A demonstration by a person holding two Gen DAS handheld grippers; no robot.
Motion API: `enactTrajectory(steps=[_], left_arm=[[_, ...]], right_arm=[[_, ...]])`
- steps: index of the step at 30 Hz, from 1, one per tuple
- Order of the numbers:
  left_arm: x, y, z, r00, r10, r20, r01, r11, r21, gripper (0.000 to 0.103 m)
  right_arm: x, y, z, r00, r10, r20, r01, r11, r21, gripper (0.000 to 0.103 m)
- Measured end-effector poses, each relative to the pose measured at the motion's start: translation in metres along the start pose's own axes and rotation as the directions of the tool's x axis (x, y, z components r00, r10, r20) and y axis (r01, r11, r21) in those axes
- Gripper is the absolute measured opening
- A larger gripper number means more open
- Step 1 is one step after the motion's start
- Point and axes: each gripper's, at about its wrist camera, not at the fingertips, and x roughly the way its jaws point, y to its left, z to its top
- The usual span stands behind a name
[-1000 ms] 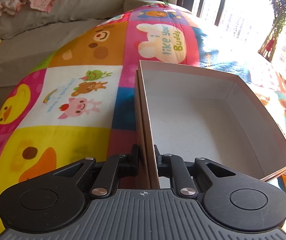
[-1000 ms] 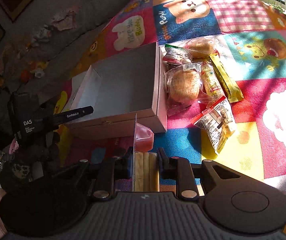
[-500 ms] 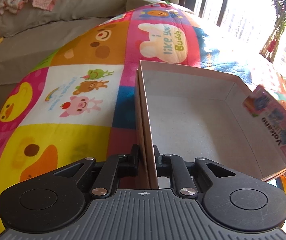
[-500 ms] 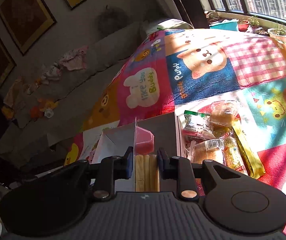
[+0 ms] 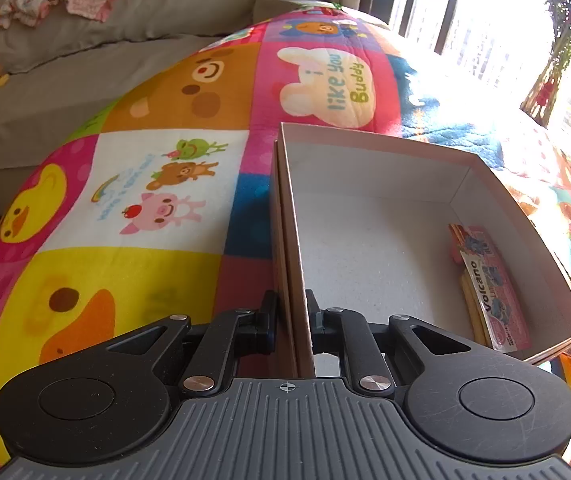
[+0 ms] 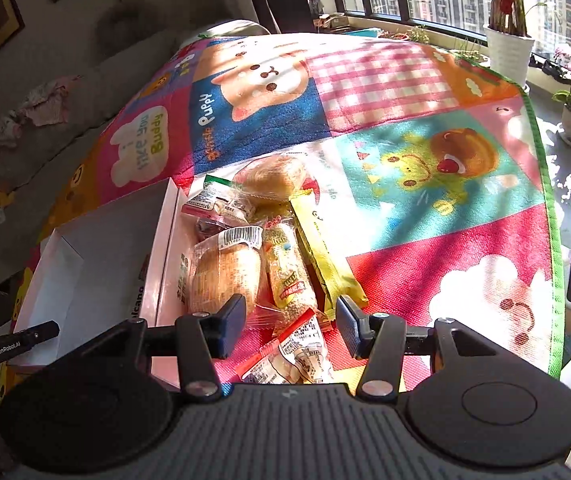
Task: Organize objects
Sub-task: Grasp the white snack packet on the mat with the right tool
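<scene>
A white cardboard box (image 5: 369,152) lies open on a colourful play mat. My left gripper (image 5: 291,318) is shut on the box's near left wall. A pink "Volcano" snack pack (image 5: 493,288) lies inside along the right wall. In the right wrist view the box (image 6: 85,248) is at the left, and my right gripper (image 6: 291,322) is open and empty above a pile of wrapped snacks: a bread bun (image 6: 225,276), a yellow bar (image 6: 325,256), a round bun (image 6: 273,176) and a red-edged packet (image 6: 297,356).
The play mat (image 6: 405,120) covers the floor. A grey sofa (image 5: 85,60) with clothes runs along the left. Potted plants (image 6: 509,40) stand by the window at the right. The left gripper's body (image 6: 5,344) shows beside the box.
My right gripper carried the snack pack over the box, let it go inside, opened, and moved right over the snack pile. The left gripper kept its hold on the box wall.
</scene>
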Motion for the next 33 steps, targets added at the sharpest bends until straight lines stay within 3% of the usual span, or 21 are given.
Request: enactTrajectory(steps=[3, 6, 11, 13, 17, 27, 28, 30, 33], left_arm=[[-0.001, -0.001, 0.000, 1.000, 0.004, -0.001, -0.004, 1.000, 0.004, 0.014], [-0.002, -0.002, 0.001, 1.000, 0.009, 0.001, -0.009, 1.000, 0.010, 0.014], [-0.004, -0.002, 0.001, 1.000, 0.012, -0.001, -0.012, 1.000, 0.009, 0.014], [-0.004, -0.003, 0.001, 1.000, 0.015, 0.000, -0.015, 1.000, 0.008, 0.014], [-0.005, -0.003, 0.001, 1.000, 0.017, 0.002, -0.017, 1.000, 0.009, 0.014], [-0.009, -0.007, 0.001, 0.999, 0.028, 0.017, -0.029, 0.998, 0.047, 0.014], [-0.009, -0.008, 0.001, 0.999, 0.030, 0.019, -0.031, 0.998, 0.052, 0.014], [-0.008, -0.009, 0.000, 0.999, 0.034, 0.023, -0.036, 0.998, 0.058, 0.014], [-0.008, -0.009, -0.001, 0.999, 0.034, 0.028, -0.035, 0.997, 0.066, 0.013]], right_arm=[[0.003, -0.009, -0.015, 1.000, 0.003, -0.028, -0.003, 1.000, 0.005, 0.051], [0.009, -0.005, -0.027, 0.995, 0.066, -0.078, -0.066, 0.998, 0.000, 0.050], [-0.002, 0.021, -0.051, 0.982, 0.130, -0.135, -0.148, 0.980, -0.130, 0.050], [-0.010, 0.031, -0.057, 0.992, 0.081, -0.098, -0.101, 0.972, -0.212, 0.052], [-0.021, 0.043, -0.064, 1.000, 0.006, -0.010, -0.009, 0.946, -0.324, 0.074], [0.017, 0.029, -0.043, 0.999, 0.012, -0.051, -0.018, 0.993, -0.119, 0.082], [0.018, 0.032, -0.043, 0.999, 0.002, -0.050, -0.009, 0.991, -0.135, 0.080], [0.017, 0.039, -0.044, 0.998, -0.006, -0.057, -0.004, 0.986, -0.169, 0.056], [0.008, 0.046, -0.049, 0.997, 0.011, -0.077, -0.026, 0.979, -0.200, 0.049]])
